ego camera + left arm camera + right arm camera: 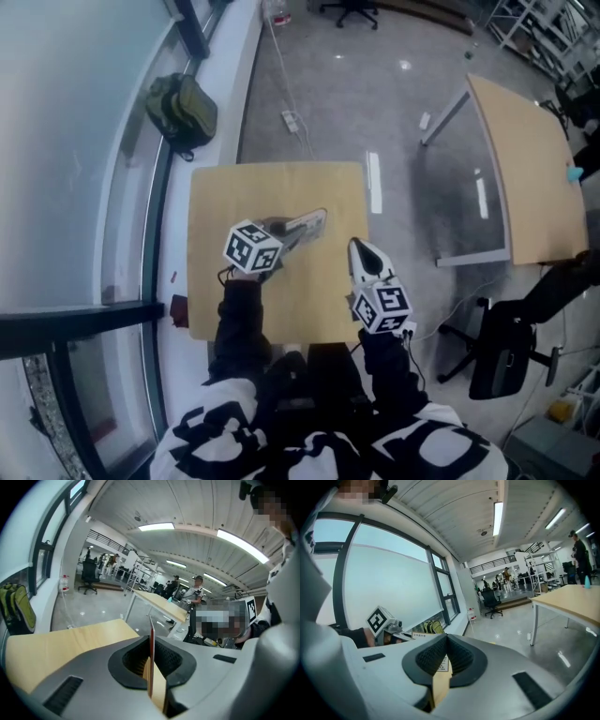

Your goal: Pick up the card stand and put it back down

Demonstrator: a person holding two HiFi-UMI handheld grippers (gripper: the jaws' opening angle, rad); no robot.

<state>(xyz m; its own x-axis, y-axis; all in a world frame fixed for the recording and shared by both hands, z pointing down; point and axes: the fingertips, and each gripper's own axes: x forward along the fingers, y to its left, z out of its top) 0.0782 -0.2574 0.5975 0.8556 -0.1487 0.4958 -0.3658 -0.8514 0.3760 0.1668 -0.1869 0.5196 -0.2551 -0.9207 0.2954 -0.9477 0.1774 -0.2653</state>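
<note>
The card stand [305, 225] is a thin clear plate with a printed card. It is above the far middle of the small wooden table [216, 202], and whether it touches the top cannot be told. My left gripper [284, 236] is shut on its near end. In the left gripper view the stand's thin red-edged plate [151, 641] runs upright between the closed pads of the left gripper [151, 639]. My right gripper [357, 246] hovers over the table's right side, shut and empty, about a hand's width from the stand. In its own view the right gripper [446, 638] points toward the window.
A green backpack [183, 108] lies on the floor by the window. A second wooden table [525, 178] stands to the right, and a black office chair [502, 347] is at the near right. People [194, 590] stand far off in the hall.
</note>
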